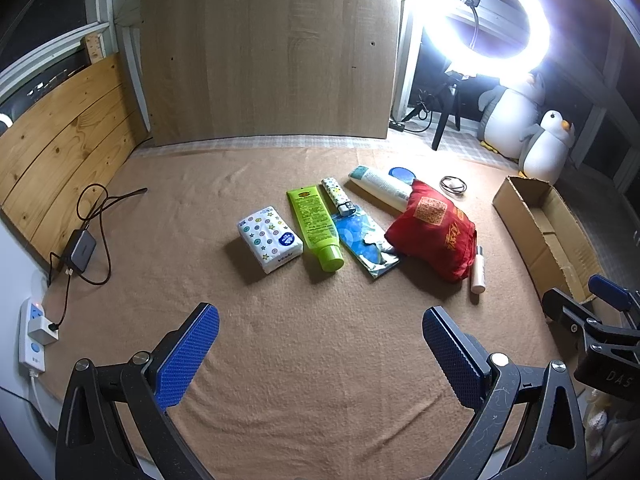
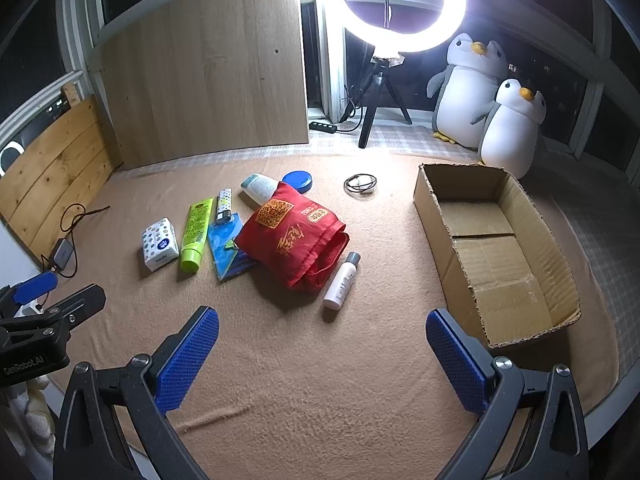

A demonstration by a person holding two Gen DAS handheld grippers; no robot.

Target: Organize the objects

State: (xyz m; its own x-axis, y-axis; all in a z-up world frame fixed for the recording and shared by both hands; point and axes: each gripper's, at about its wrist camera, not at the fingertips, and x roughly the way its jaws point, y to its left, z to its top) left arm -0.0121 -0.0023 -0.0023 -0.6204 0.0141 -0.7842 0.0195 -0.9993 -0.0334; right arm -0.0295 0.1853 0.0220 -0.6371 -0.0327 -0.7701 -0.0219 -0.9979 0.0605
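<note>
The things lie in a row in the middle of a tan blanket (image 2: pixel 320 380). The green tube (image 1: pixel 316 228) lies flat, its long side running away from us, its cap toward the grippers. Beside it on the left sits one tissue pack (image 1: pixel 270 239). On its right lie one spotted lighter (image 1: pixel 338 196) and one blue packet (image 1: pixel 366 242), both running the same way. One red bag (image 2: pixel 296 236) lies slumped over the packet's edge. A small white bottle (image 2: pixel 341 280) rests just beside the bag, its grey cap pointing away. Behind the bag are one big white bottle (image 2: pixel 260 187), one blue lid (image 2: pixel 297 180) and a coiled cord (image 2: pixel 361 182).

One cardboard box (image 2: pixel 520 280) stands open on the right. Two toy penguins (image 2: pixel 508 128) sit by the window near one ring light (image 2: pixel 402 4).

The left gripper (image 1: pixel 320 344) and the right gripper (image 2: pixel 322 346) both hang above the blanket, spread wide, holding nothing.
</note>
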